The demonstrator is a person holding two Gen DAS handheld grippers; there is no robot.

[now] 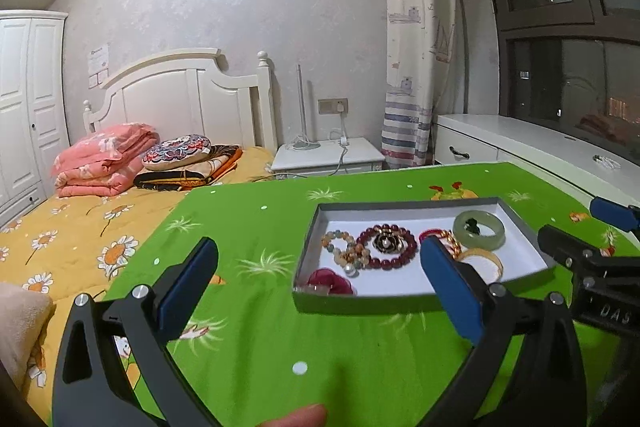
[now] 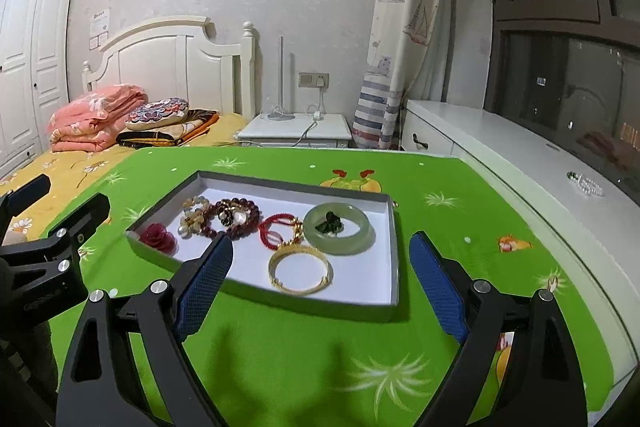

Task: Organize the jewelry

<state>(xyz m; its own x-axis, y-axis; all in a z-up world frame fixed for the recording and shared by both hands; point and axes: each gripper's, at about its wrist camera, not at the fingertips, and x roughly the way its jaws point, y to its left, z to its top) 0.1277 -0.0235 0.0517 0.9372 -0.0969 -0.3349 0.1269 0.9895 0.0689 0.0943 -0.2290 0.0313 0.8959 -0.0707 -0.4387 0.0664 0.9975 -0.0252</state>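
Observation:
A shallow grey tray (image 1: 306,243) (image 2: 394,247) with a white floor lies on the green cloth. It holds a jade bangle (image 1: 479,229) (image 2: 337,233), a gold bangle (image 1: 480,261) (image 2: 300,269), a dark red bead bracelet (image 1: 390,246) (image 2: 236,217), a pale bead bracelet (image 1: 344,247) (image 2: 192,213), a red cord bracelet (image 2: 276,231) and a red fabric rose (image 1: 330,281) (image 2: 158,237). My left gripper (image 1: 320,279) is open and empty, just short of the tray's near left corner. My right gripper (image 2: 320,275) is open and empty above the tray's near edge.
The green cloth (image 1: 256,227) covers a table. A bed (image 1: 60,239) with folded quilts lies to the left. A white nightstand (image 1: 326,155) stands behind. A white window bench (image 2: 520,155) with a small bead string (image 2: 586,183) runs along the right.

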